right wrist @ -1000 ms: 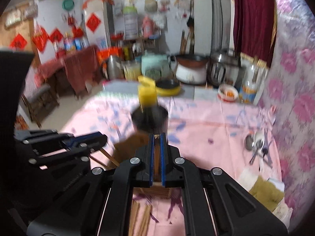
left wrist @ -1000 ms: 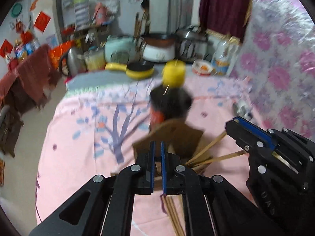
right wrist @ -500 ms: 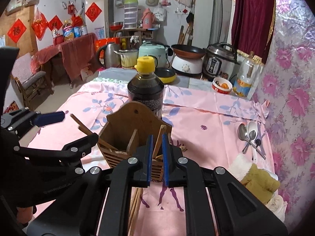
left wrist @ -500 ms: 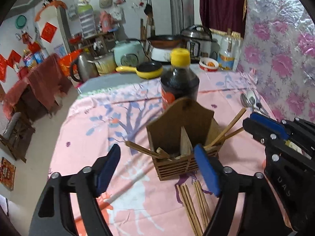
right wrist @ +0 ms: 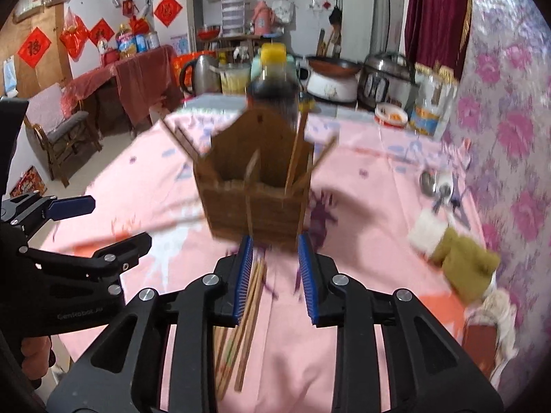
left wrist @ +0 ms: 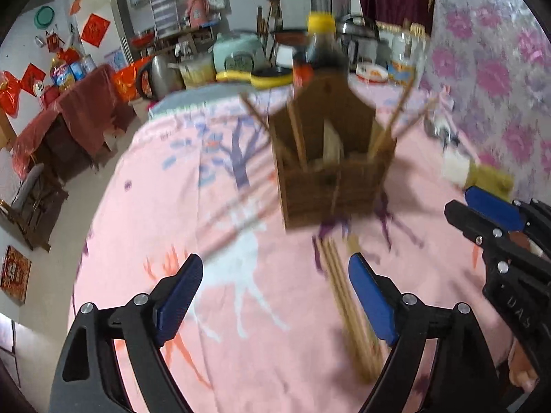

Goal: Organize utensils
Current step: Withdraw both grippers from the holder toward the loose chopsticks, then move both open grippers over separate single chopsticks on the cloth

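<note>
Nearest to me, the left gripper [left wrist: 275, 292] is spreading its blue-padded jaws wide, nothing pinched between them, only the pink flower-printed cloth of the worktop [left wrist: 172, 189] showing in the gap. Beside it the right gripper [right wrist: 275, 275] is opening too, its jaws standing at a narrower gap and gripping nothing, though they are hovering right over the bundle of loose wooden chopsticks [right wrist: 244, 323] lying flat on the cloth; in the left view those same sticks are running just inside the left gripper's right-hand pad. A person's hand [right wrist: 34, 354] is wrapping around the left gripper's handle at the lower left of the right view. Just beyond the loose sticks, the brown slatted wooden utensil holder [left wrist: 330, 172] is standing upright on the worktop, with several more chopsticks [left wrist: 396, 110] leaning out of its compartments at angles; the blur keeps me from counting them. Off to the right, an olive-and-cream cloth [right wrist: 458, 251] is lying crumpled on the worktop, and a little farther back some metal spoons [right wrist: 437, 186] are resting near the floral wall covering. Directly behind the holder a dark sauce bottle with a yellow cap [right wrist: 272, 79] is standing. Farther still, at the far end, a yellow-handled pan [left wrist: 265, 77], a steel kettle [right wrist: 199, 72] and a rice cooker [right wrist: 385, 79] are crowding together.
</note>
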A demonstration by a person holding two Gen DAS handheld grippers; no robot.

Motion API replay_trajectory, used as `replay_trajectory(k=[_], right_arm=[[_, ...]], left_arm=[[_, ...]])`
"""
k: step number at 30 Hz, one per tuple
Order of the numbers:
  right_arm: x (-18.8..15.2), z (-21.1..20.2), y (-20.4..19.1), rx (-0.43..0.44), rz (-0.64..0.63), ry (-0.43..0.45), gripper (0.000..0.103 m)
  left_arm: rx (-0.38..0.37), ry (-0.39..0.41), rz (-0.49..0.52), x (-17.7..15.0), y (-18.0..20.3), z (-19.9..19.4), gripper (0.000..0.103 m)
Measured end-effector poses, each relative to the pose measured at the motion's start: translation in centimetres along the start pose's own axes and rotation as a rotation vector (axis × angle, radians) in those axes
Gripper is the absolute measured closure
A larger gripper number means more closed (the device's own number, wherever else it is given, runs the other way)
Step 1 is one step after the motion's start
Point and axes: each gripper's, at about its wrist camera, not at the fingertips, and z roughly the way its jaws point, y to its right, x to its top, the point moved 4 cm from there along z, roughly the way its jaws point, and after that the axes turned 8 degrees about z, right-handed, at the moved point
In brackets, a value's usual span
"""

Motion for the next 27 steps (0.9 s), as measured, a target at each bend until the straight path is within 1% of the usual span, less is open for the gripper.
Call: replay_trajectory(k=[3,8,12,13,16,18,20,21,27], right_arm=[[-2.8,1.3,0.7,-0.008,0.031,-0.044,0.074],[-7.4,3.3,1.5,-0.028,0.042,-0.115,0.074],[-11.0,4.3,1.8,-0.038,0.022,-0.171,0.074],[-11.6,4.4,1.8,-0.042,0.013,-0.176,0.073],[-13.8,4.8,1.7,-0.054,-0.023,-0.189,0.067],[-14.9,4.9,1.4,-0.051,-0.036,-0.203,0.067],[-15.5,5.0,1.3,-0.05,-0.04,-0.206,0.066],[-15.6,4.9,1.3,-0.053,-0.039,-0.197,0.066],[-16.2,4.2,1.3,-0.046,-0.041,-0.177,0.064]], left_arm=[[-0.006,-0.031,-0.012,-2.7,0.6,1.3,0.018],[-0.047,-0.128,-0.031,-7.9,2.0,4.3,0.018],[-0.035,-0.172,-0.026,-10.9,2.8,5.8,0.018],[-0.031,-0.178,-0.024,-11.4,2.9,6.0,0.018],[-0.02,-0.192,-0.009,-12.8,3.5,6.7,0.018],[-0.01,-0.2,0.001,-13.3,3.7,6.9,0.018],[0.009,-0.186,0.008,-13.8,3.8,6.7,0.011],[0.018,-0.183,0.018,-13.9,3.9,6.5,0.011],[-0.003,-0.171,0.016,-15.0,3.9,5.8,0.011]])
